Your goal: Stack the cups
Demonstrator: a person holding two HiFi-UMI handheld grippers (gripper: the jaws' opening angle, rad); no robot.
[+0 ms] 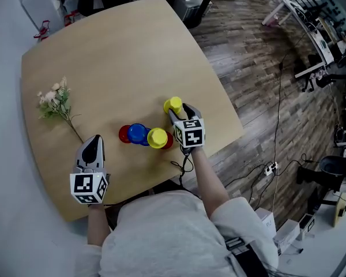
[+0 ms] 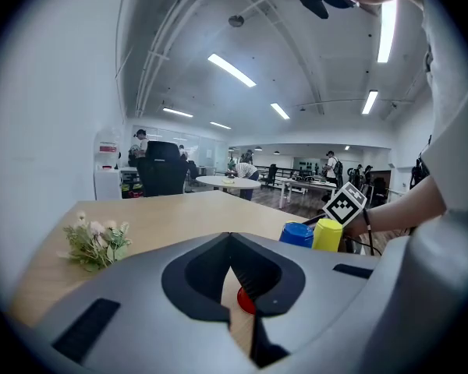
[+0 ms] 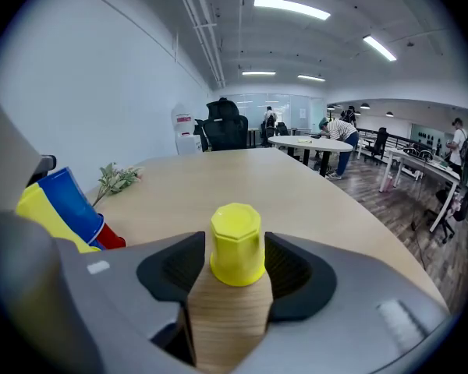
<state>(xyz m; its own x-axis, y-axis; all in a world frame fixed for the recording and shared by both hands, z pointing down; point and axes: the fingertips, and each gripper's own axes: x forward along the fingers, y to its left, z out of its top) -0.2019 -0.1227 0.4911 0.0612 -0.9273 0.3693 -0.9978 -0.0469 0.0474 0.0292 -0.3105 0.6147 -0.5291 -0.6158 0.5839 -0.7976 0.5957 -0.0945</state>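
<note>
A yellow cup (image 1: 173, 104) (image 3: 236, 244) stands upside down on the table, and my right gripper (image 1: 180, 112) (image 3: 236, 263) is shut on it, pads against both its sides. To its left is a row of upturned cups: a red cup (image 1: 123, 134), a blue cup (image 1: 137, 133), and a second yellow cup (image 1: 157, 138) on top of another red one. My left gripper (image 1: 94, 141) (image 2: 235, 287) hovers shut and empty near the table's front left. In the left gripper view the red cup (image 2: 246, 301) shows just past the jaws, with the blue cup (image 2: 299, 234) and second yellow cup (image 2: 327, 234) farther off.
A sprig of artificial flowers (image 1: 56, 104) (image 2: 93, 244) (image 3: 117, 179) lies on the left of the wooden table (image 1: 127, 56). The table's right edge (image 1: 230, 111) drops to a wood floor with cables. Office tables and chairs stand in the background.
</note>
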